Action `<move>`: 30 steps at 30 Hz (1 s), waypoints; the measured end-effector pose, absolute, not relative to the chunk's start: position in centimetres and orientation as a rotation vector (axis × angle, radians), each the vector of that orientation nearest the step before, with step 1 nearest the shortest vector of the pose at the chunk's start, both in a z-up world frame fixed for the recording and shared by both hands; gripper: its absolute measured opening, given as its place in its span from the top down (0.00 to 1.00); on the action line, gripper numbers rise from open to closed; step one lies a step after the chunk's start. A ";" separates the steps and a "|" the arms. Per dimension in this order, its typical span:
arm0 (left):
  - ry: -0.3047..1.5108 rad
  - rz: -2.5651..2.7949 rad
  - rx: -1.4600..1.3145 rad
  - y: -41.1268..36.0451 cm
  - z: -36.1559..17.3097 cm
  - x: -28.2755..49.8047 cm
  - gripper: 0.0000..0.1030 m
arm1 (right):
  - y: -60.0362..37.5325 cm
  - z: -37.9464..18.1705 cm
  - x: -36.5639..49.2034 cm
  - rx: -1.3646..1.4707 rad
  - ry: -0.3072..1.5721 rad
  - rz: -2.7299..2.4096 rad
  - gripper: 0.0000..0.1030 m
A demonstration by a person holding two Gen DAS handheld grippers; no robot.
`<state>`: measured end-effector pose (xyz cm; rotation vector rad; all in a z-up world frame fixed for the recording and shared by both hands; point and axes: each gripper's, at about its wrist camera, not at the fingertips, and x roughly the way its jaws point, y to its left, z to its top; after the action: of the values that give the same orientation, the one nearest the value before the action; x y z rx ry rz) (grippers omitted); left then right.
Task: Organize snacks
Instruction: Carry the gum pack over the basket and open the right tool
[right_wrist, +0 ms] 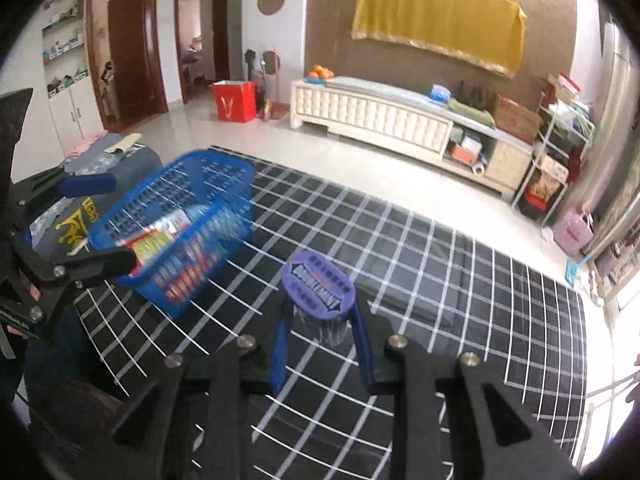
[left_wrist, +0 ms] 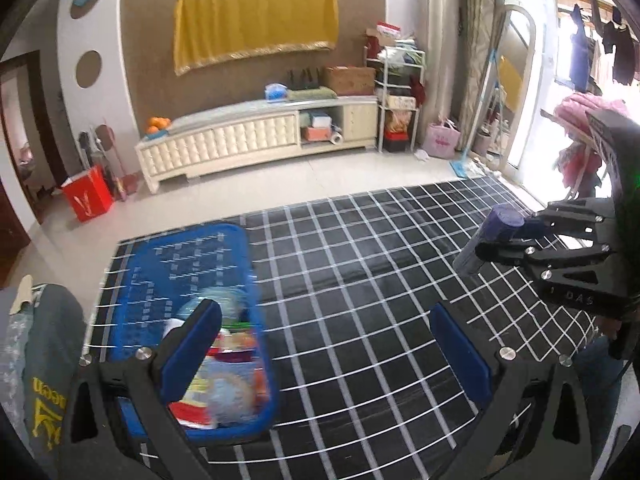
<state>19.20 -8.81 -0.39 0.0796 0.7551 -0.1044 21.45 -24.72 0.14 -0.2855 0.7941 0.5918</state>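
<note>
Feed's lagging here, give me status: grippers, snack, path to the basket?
Right gripper shut on purple-lidded gum bottle, held above the grid cloth. Left gripper open, empty, beside blue basket, which already holds snacks. Nothing between bottle and basket.

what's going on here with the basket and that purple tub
A person is sorting snacks with a handheld gripper in each hand. The right gripper has its jaws closed on a gum tub with a purple lid, held above the black grid-patterned table. The left gripper is open and empty, near the blue basket, which already holds several snack packets.
</note>
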 end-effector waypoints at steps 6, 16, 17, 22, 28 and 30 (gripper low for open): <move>0.714 -0.025 0.069 -3.5 1.2 17.5 0.00 | -19.8 1.8 21.1 -0.313 0.768 0.660 0.68; 0.744 0.078 0.083 2.9 1.5 16.7 0.00 | -12.0 1.7 22.1 -0.364 0.766 0.761 0.68; 0.747 0.088 0.084 3.5 1.4 16.7 0.00 | -11.5 1.6 22.3 -0.363 0.773 0.767 0.68; 0.766 0.127 0.056 6.9 1.3 16.8 0.00 | -8.0 0.4 23.7 -0.358 0.813 0.794 0.68; 0.799 0.186 0.070 9.3 0.2 17.7 0.00 | -4.1 -1.7 25.6 -0.390 0.875 0.793 0.68; 0.808 0.189 0.070 9.9 -0.2 18.2 0.00 | -2.9 -2.6 26.4 -0.420 0.904 0.775 0.68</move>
<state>18.20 9.91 -0.24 0.0697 0.8080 0.1886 26.39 -2.85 -2.64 -0.4199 0.9038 0.7751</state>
